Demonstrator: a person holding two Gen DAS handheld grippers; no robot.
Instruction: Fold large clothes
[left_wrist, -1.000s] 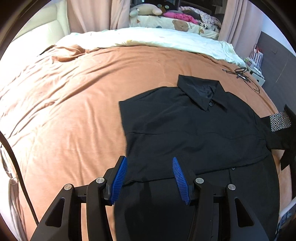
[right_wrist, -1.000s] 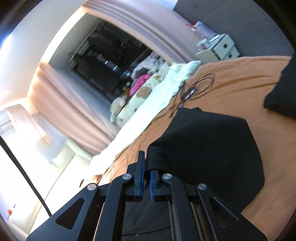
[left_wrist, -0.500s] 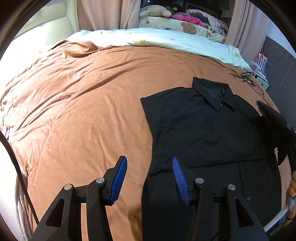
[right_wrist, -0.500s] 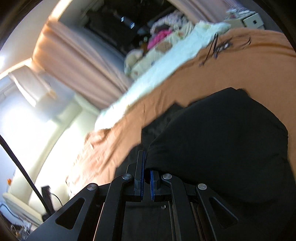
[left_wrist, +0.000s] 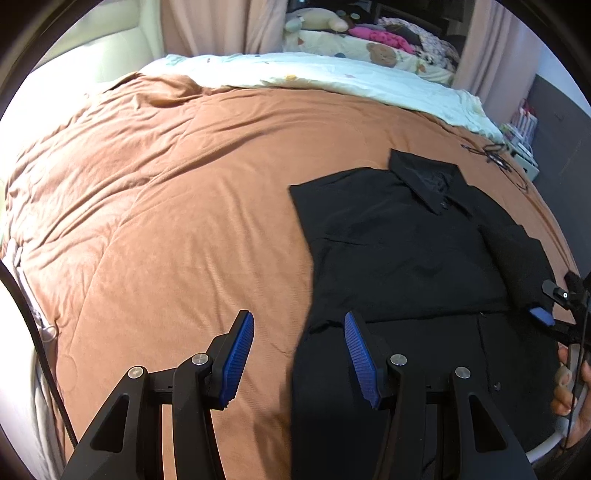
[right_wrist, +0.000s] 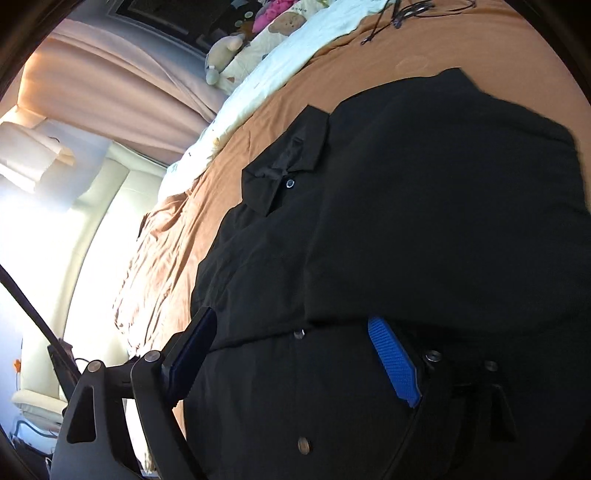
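Observation:
A black button shirt (left_wrist: 399, 258) lies flat on the orange-brown bed cover (left_wrist: 166, 203), its collar (left_wrist: 428, 181) pointing away from me. Its right sleeve (left_wrist: 517, 258) lies folded across the body. My left gripper (left_wrist: 299, 354) hovers open over the shirt's left edge, with nothing between its blue pads. In the right wrist view the shirt (right_wrist: 369, 221) fills the frame, and the folded sleeve (right_wrist: 461, 184) rests just beyond the right gripper (right_wrist: 291, 358). Its jaws are opening and no cloth is pinched between them. That gripper (left_wrist: 548, 302) also shows at the right edge of the left wrist view.
A pale quilt (left_wrist: 332, 77) and stuffed toys (left_wrist: 321, 22) lie at the far end of the bed. A dark cable (left_wrist: 495, 155) trails on the cover near the far right edge, beside a small cabinet (left_wrist: 524, 147). A person's hand (left_wrist: 567, 387) shows at the right.
The right gripper, shut on the sleeve before, carried it over the shirt's body and now stands with jaws apart, the sleeve lying down. The left gripper shifted left toward the shirt's edge.

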